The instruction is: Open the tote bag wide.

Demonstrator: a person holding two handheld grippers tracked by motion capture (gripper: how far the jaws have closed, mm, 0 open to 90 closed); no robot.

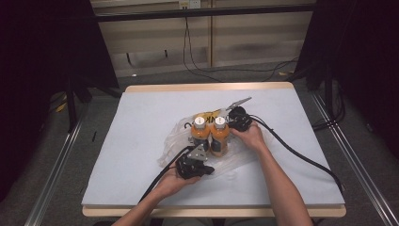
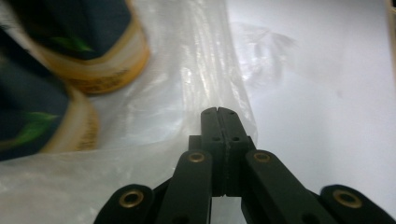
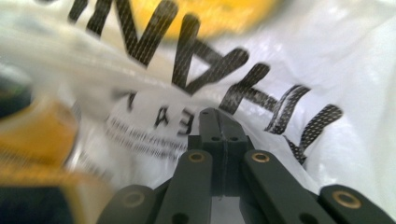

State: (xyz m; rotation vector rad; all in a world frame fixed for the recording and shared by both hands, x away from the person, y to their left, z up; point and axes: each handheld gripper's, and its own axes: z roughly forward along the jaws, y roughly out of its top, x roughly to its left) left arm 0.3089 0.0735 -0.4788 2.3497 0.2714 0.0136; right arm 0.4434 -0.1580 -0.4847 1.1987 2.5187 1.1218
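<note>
**Ana:** Left gripper (image 1: 205, 168) first, nearest the person's edge of the table (image 1: 141, 188): its jaws are pressed together, and in the left gripper view the tips (image 2: 218, 114) lie on a fold of the clear plastic bag (image 2: 205, 70). Whether film is actually pinched between them, I can't tell.

**Ben:** Just beyond it stand the two orange bottles (image 1: 210, 134), upright, side by side, touching, white caps up, on the spread-out bag in the middle of the table.

**Ana:** And on the far side, the right gripper (image 1: 234, 126), jaws also together, nose tucked against the printed part of the bag (image 3: 210, 51). That view is blurred, so again no telling if it has any film.

**Ben:** So I'd call the step gathering the bag up around the bottles. How to do it well?

**Ana:** My judgement: take a real bite of the rim on each side, not a single slippery layer. Lift both sides evenly, so the film rises around the bottles instead of dragging under them.

**Ben:** The risk?

**Ana:** Pull one side early and those tall bottles could tip. Slow, level, both hands together.
</note>
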